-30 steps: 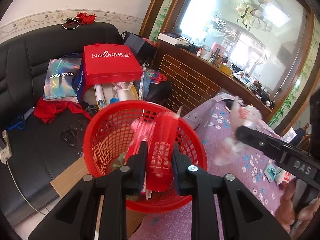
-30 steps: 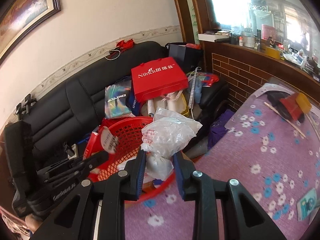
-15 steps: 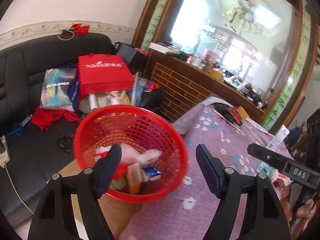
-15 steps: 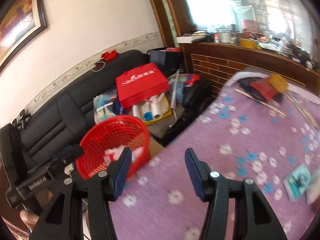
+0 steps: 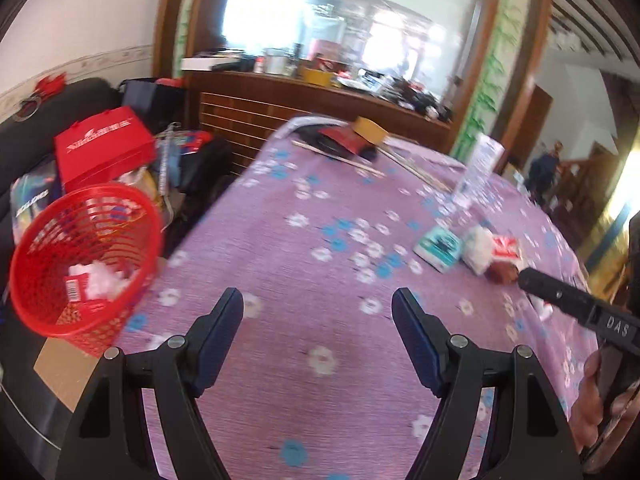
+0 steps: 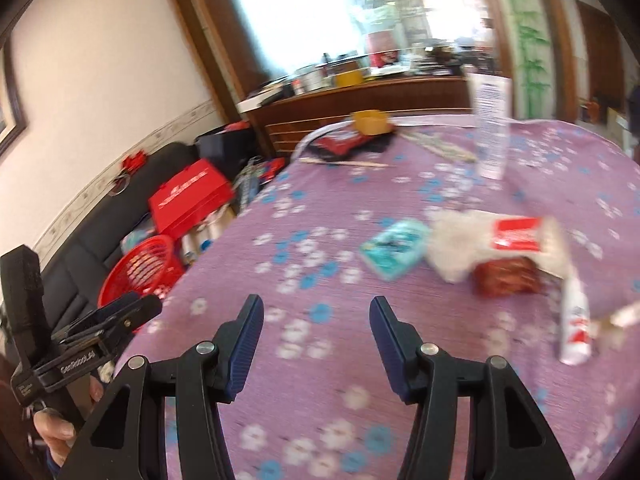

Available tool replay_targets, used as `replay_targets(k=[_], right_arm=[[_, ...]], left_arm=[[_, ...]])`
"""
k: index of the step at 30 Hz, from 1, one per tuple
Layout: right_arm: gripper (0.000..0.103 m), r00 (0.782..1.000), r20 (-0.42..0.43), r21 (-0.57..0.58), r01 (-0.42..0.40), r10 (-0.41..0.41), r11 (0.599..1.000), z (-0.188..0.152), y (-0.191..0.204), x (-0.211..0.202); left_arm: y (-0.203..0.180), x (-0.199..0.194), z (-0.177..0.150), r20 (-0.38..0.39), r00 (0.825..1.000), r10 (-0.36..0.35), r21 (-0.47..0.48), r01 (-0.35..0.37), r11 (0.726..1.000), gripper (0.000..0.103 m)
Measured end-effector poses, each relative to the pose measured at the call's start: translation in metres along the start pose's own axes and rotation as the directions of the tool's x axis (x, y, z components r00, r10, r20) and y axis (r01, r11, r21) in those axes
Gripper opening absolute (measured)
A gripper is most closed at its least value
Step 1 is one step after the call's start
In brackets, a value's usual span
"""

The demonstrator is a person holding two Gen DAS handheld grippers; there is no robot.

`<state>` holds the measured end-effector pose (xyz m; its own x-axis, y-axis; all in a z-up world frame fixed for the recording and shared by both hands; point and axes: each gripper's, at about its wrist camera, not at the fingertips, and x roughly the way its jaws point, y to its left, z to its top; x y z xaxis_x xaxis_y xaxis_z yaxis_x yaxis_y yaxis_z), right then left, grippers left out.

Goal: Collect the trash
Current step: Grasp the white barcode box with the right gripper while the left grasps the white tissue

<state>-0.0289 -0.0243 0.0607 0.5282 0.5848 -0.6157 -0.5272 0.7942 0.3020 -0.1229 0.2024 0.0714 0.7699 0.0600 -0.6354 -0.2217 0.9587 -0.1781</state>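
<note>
Fingers [image 6: 250,332] empty; crumpled white trash [image 6: 460,240]

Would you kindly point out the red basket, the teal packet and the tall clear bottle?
red basket [image 5: 86,264]: left wrist view, inner mesh wall.
teal packet [image 6: 394,249]: right wrist view, top face.
tall clear bottle [image 6: 491,126]: right wrist view, label.

Left tool [image 5: 318,322] open over tablecloth [image 5: 320,272], basket [image 5: 80,260] left.
</note>
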Motion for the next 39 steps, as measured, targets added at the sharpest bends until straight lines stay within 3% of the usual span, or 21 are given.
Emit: replay_targets(k=[3,7,9,12,14,16,17,19,21,22,23,26,29,32,35,39], right_arm=[[0.06,0.998,0.012,0.093,0.063,-0.064,0.994,-0.007,-0.043,-0.02],[0.068,0.984,-0.003,0.285,0.17,-0.177,0.943,-0.008,-0.111,-0.047],[0.071,0.966,-0.008,0.396,0.241,-0.259,0.886,-0.008,-0.149,-0.064],[0.08,0.946,-0.028,0.556,0.283,-0.323,0.782,-0.01,-0.197,-0.083],[0.081,0.94,-0.028,0.645,0.278,-0.341,0.712,-0.007,-0.229,-0.088],[0.083,0.932,-0.093,0.668,0.319,-0.351,0.672,-0.001,-0.249,-0.08],[0.083,0.941,-0.108,0.675,0.305,-0.319,0.672,0.002,-0.258,-0.072],[0.082,0.936,-0.163,0.675,0.337,-0.312,0.656,0.003,-0.269,-0.057],[0.06,0.938,-0.182,0.698,0.335,-0.296,0.633,-0.006,-0.275,-0.048],[0.036,0.946,-0.178,0.708,0.315,-0.272,0.632,-0.009,-0.276,-0.044],[0.026,0.945,-0.181,0.704,0.319,-0.274,0.635,-0.012,-0.276,-0.042],[0.014,0.946,-0.11,0.665,0.298,-0.305,0.685,-0.009,-0.267,-0.048],[0.014,0.953,0.024,0.623,0.221,-0.301,0.75,0.004,-0.253,-0.057],[0.014,0.936,0.17,0.535,0.175,-0.308,0.827,0.013,-0.233,-0.069],[0.014,0.94,0.222,0.491,0.122,-0.259,0.863,0.012,-0.224,-0.074],[0.014,0.94,0.231,0.454,0.124,-0.251,0.883,0.012,-0.215,-0.075]], left_arm=[[-0.036,0.009,-0.003,-0.028,0.999,-0.022,0.071,0.024,0.997,0.076],[-0.076,0.018,-0.01,-0.058,0.997,-0.044,0.154,0.053,0.987,0.076],[-0.092,0.021,-0.013,-0.069,0.996,-0.06,0.184,0.072,0.98,0.076],[-0.112,0.025,-0.017,-0.083,0.994,-0.077,0.223,0.093,0.97,0.076],[-0.12,0.028,-0.017,-0.096,0.992,-0.084,0.245,0.105,0.964,0.076],[-0.129,0.032,-0.015,-0.112,0.99,-0.084,0.263,0.111,0.958,0.076],[-0.133,0.034,-0.013,-0.119,0.989,-0.085,0.269,0.115,0.956,0.076],[-0.141,0.036,-0.009,-0.126,0.988,-0.086,0.281,0.119,0.952,0.076],[-0.145,0.037,-0.005,-0.124,0.989,-0.086,0.293,0.119,0.949,0.076],[-0.148,0.038,-0.003,-0.123,0.989,-0.085,0.3,0.118,0.947,0.076],[-0.151,0.04,0.0,-0.124,0.989,-0.08,0.306,0.114,0.945,0.078],[-0.158,0.046,0.009,-0.132,0.988,-0.08,0.303,0.117,0.946,0.078],[-0.166,0.059,0.021,-0.147,0.985,-0.087,0.279,0.126,0.952,0.078],[-0.178,0.083,0.035,-0.167,0.983,-0.078,0.253,0.119,0.96,0.078],[-0.195,0.112,0.045,-0.195,0.978,-0.079,0.247,0.127,0.961,0.078],[-0.216,0.16,0.049,-0.257,0.966,-0.037,0.265,0.107,0.958,0.078]])
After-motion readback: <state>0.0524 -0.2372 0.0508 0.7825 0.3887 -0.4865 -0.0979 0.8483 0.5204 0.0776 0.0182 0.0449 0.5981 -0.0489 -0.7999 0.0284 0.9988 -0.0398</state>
